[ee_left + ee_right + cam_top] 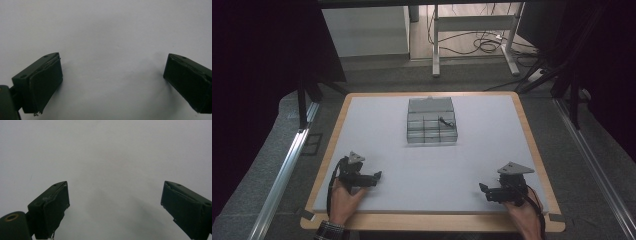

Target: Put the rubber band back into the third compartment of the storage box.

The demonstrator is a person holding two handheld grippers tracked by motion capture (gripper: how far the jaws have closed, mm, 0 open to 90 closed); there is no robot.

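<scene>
we rest the left gripper (378, 176) and right gripper (482, 189) at the near table (377, 120) edge, jaws spread wide and empty over bare grey top, probably a ready pose. compartment box (431, 120) sits well beyond, mid-table, small dark item (444, 121) in a right-hand cell. no readable labels.

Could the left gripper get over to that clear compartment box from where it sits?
Probably yes. The left gripper rests open near the table's front edge, and bare mat lies between it and the compartment box.
</scene>
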